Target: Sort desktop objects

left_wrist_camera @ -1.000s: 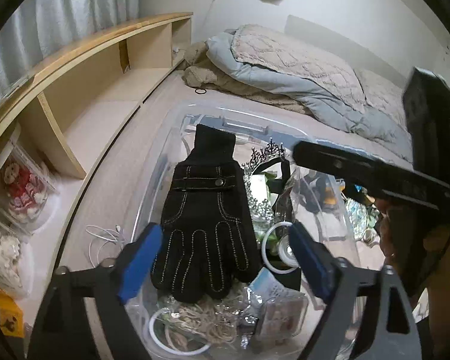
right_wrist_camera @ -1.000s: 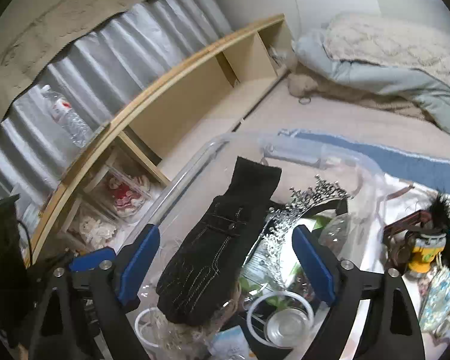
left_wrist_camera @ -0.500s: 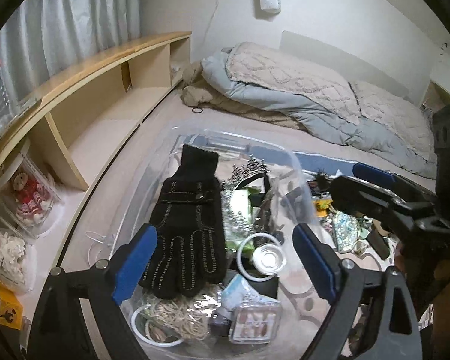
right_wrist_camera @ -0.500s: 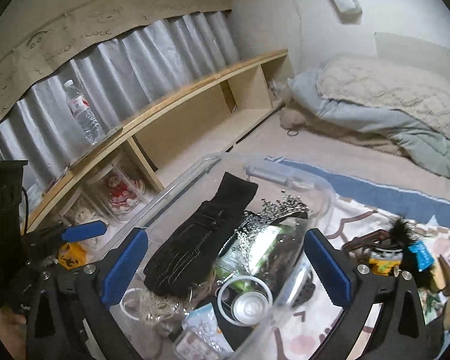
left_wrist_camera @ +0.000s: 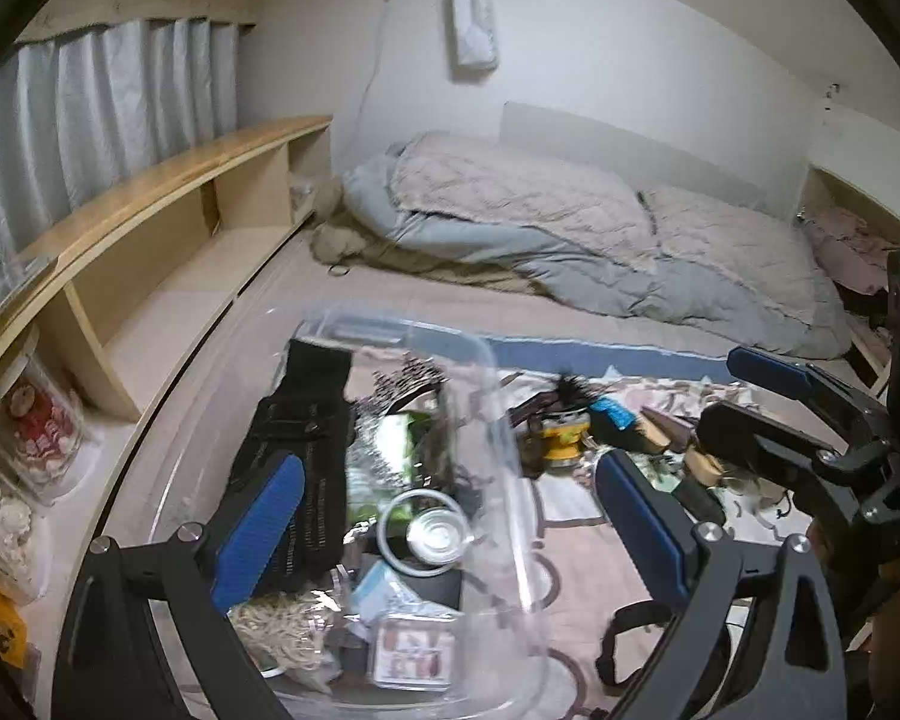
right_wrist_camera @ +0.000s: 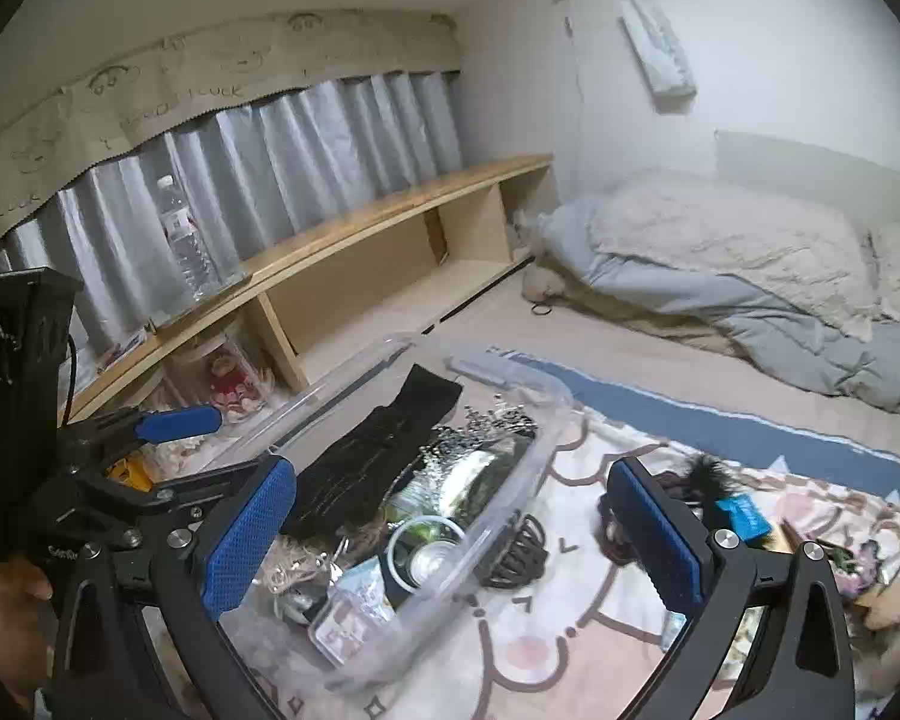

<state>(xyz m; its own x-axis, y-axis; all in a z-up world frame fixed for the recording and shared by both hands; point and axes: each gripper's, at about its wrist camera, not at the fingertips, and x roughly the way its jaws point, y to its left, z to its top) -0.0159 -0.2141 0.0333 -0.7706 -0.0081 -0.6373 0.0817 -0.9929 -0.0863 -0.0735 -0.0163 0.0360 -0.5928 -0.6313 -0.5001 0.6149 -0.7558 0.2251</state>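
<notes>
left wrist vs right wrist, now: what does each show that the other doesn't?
Left wrist only: the yellow jar on the mat, and the right gripper.
Right wrist only: the water bottle on the shelf, the black hair claw outside the bin, and the left gripper.
Both: the clear bin holding the black glove, and the quilt.

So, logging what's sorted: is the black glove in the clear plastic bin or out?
In: the black glove lies flat atop the clutter inside the clear plastic bin.
</notes>
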